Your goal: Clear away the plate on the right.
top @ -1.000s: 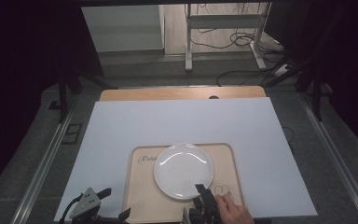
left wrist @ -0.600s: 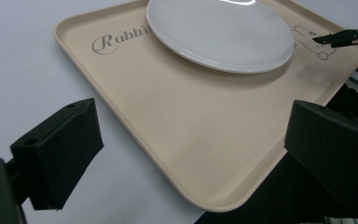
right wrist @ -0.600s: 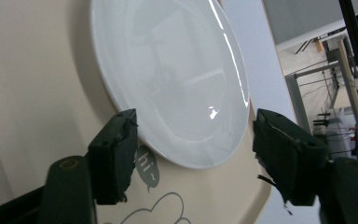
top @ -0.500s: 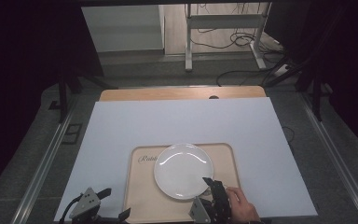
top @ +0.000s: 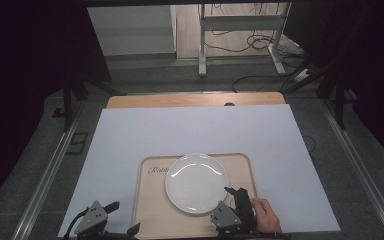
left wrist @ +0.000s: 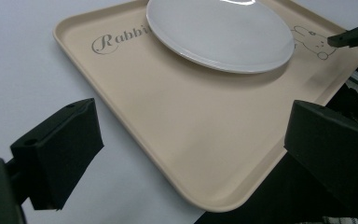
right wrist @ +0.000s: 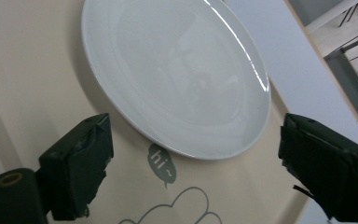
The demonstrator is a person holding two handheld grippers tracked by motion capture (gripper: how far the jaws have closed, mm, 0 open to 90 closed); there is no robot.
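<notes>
A white plate [top: 196, 182] lies on a beige tray [top: 150, 210] printed with "Rabbit" lettering, near the table's front edge. My right gripper [top: 233, 192] hovers over the tray's front right corner, just off the plate's rim, held by a hand [top: 266, 216]. In the right gripper view its jaws stand wide open [right wrist: 198, 163] with the plate [right wrist: 177, 70] ahead of them and the tray's "hi" bubble [right wrist: 161, 171] below. My left gripper [top: 122, 217] sits at the tray's front left corner, open [left wrist: 191, 154] over the tray [left wrist: 168, 116], nothing between its jaws.
A large white sheet [top: 195, 130] covers a wooden table [top: 195, 100]. Metal rails [top: 45, 175] run along both sides. Cables and a desk frame [top: 240, 30] stand on the floor beyond. The other gripper's jaw tip [left wrist: 354, 36] shows past the plate [left wrist: 219, 32].
My right gripper has shifted a little to the right along the plate's front rim, still open. The left gripper, plate and tray have stayed put.
</notes>
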